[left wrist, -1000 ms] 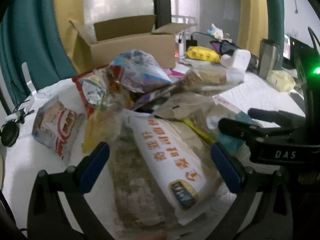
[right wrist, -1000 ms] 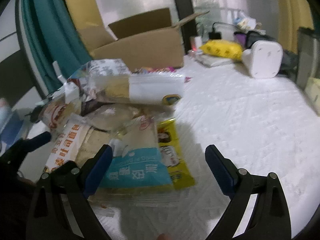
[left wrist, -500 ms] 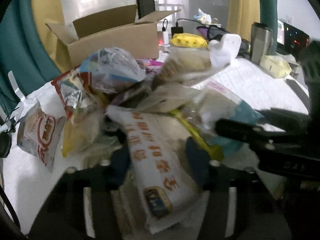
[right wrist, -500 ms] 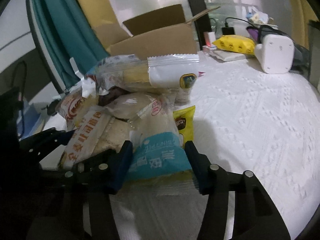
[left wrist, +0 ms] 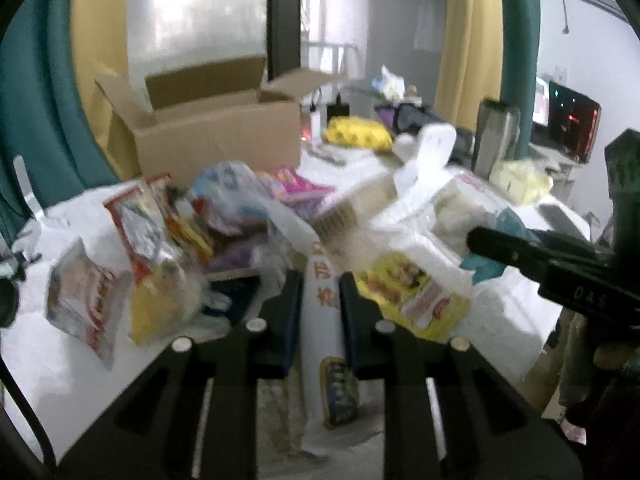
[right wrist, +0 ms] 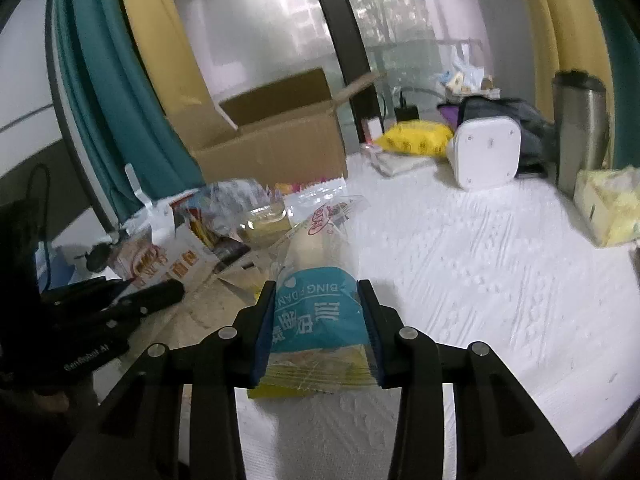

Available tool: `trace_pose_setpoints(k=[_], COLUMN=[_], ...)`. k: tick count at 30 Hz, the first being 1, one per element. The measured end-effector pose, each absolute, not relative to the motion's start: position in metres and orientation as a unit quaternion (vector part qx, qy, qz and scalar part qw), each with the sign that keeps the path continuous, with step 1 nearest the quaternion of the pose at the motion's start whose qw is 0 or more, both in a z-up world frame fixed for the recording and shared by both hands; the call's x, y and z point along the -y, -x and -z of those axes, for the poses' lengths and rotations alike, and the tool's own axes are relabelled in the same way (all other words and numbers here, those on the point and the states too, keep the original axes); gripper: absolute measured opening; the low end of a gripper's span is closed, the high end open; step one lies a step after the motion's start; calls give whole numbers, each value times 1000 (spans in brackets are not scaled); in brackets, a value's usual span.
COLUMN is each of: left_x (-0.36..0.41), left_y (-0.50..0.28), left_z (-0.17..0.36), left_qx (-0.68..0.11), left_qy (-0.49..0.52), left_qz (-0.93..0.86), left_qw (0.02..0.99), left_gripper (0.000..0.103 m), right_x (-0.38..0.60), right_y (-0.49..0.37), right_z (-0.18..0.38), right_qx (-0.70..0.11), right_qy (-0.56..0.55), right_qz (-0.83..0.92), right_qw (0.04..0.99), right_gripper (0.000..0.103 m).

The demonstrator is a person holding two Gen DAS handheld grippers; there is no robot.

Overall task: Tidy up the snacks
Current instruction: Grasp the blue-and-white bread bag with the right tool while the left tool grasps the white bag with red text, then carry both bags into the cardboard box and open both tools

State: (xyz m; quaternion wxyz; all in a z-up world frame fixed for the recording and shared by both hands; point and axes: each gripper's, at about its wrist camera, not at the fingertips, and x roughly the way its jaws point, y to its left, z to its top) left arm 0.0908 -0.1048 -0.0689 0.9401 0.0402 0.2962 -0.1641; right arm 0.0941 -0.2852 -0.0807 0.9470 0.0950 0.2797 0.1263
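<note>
Left wrist view: left gripper (left wrist: 319,298) jaws pinch a white bread packet (left wrist: 326,344) above the near counter (left wrist: 40,360). Right gripper (right wrist: 318,330) jaws pinch a blue-labelled packet (right wrist: 316,312). Risk: slippery film slides free, or a lift drags the snack pile (left wrist: 224,216) beside it.
</note>
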Motion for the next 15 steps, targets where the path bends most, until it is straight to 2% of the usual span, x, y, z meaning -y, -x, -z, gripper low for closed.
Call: trace_pose_setpoints(k=[15], left_x=[44], left_y=[-103], left_z=[9], left_qx=[-197], left_qy=[-33], left_qz=[117], left_qw=[973], left_gripper=[20], right_x=[246], right_y=[-129], right_z=[34], right_qx=[-228], right_qy=[-39], right_qz=[-162], right_qw=[959], right_gripper=[41])
